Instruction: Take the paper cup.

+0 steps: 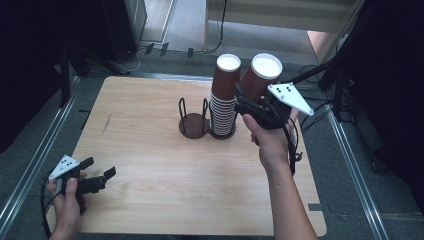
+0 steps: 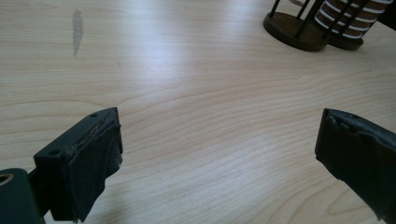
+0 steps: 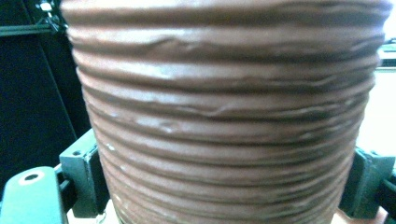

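A brown ribbed paper cup (image 1: 261, 76) was held clamped between the jaws of the right gripper (image 1: 256, 102), raised above the bench (image 1: 150, 165) near its far right part and tilted, just beside the top of a stack of cups (image 1: 224, 97). The stack was seen standing in a dark wire holder (image 1: 194, 122) near the middle of the far edge, with the holder's other ring bare. In the right gripper view the cup's ridged wall (image 3: 224, 116) was shown close up, pressed between a jaw on each side; its white inside was visible from the high view alone. The left gripper (image 1: 97, 179) was held low at the near left corner, its jaws set wide apart with nothing between them. In the left gripper view bare wood grain (image 2: 210, 116) was seen between those jaws, with the holder's base (image 2: 294, 28) far off.
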Available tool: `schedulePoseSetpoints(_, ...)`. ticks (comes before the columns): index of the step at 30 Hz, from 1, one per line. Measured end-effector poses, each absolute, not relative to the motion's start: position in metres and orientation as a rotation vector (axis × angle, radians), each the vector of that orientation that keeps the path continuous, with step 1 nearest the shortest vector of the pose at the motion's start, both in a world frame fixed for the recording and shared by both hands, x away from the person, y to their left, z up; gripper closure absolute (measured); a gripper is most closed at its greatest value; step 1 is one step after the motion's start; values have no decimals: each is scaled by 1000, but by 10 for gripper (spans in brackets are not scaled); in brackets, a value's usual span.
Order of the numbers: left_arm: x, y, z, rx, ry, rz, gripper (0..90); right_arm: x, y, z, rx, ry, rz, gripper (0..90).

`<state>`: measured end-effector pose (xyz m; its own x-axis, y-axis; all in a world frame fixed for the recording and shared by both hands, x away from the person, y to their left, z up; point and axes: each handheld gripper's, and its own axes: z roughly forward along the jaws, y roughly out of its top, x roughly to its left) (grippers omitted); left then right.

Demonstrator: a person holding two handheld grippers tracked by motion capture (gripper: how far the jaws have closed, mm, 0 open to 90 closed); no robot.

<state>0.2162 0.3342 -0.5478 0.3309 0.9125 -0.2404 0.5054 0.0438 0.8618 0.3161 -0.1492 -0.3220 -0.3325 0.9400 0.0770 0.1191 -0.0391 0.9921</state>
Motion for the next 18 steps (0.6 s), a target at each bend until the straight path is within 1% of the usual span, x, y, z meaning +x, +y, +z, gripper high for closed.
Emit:
schedulePoseSetpoints(7,217,328,-539,1609,1271,502,15,300,-163,-342,1181,1529,1424,115)
schedulePoseSetpoints(18,225,313,-520,1607,1215,493,14,283,-170,-373,1210,1552,1386,114)
